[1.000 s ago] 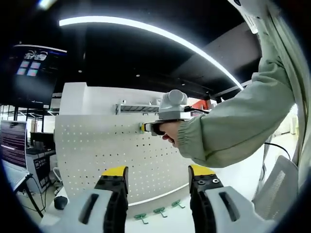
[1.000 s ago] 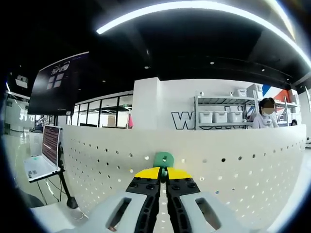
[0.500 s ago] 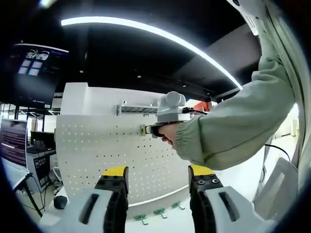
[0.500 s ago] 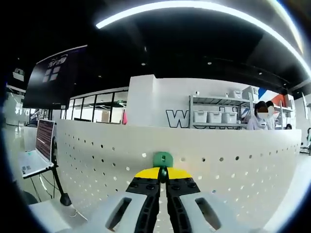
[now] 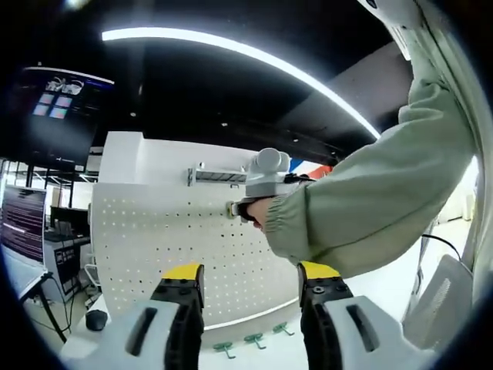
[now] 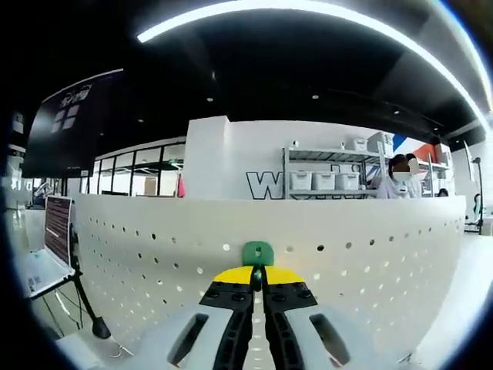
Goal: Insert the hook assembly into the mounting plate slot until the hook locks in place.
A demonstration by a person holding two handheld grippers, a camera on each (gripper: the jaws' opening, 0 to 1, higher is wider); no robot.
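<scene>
The right gripper [image 6: 258, 276] has its jaws pinched tight on the green hook [image 6: 257, 253], holding it right up against the white pegboard [image 6: 370, 262], apparently lining it up with a hole. The left gripper [image 5: 250, 279] hangs back, jaws wide apart and empty. Spare hooks [image 5: 253, 338] wait on the white counter [image 5: 269, 358]; a laptop [image 6: 42, 258] and storage shelves [image 6: 327, 181] sit beyond.

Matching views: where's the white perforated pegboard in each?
Left gripper view: white perforated pegboard stands left of centre, behind the open jaws; the right gripper reaches its top edge.
Right gripper view: it spans mid-frame, behind the green hook.
Shared landmark: the curved ceiling light strip.
</scene>
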